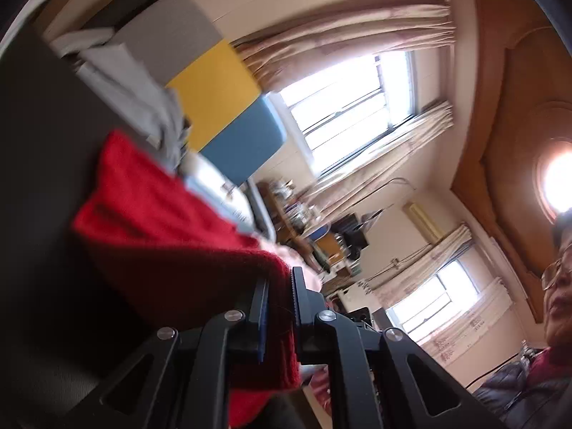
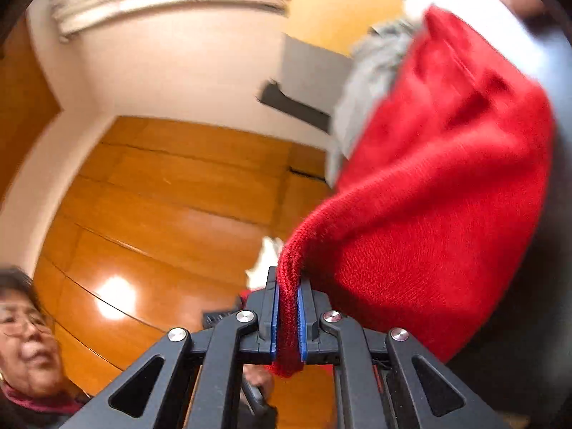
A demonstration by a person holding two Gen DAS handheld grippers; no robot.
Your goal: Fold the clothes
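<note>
Nearest you, the right tool (image 2: 287,321) has its blue pads pinched tight on a rolled edge of the red knit garment (image 2: 439,186); the left tool (image 1: 279,307) is likewise closed on another edge of it, red wool filling the narrow gap. The garment hangs lifted between your two tools, both cameras tilted up toward the walls and window (image 1: 350,107). You look to be mid-carry of a fold. Bring the two held edges over evenly. The knit is thick, soft and stretchy, so expect sag.
</note>
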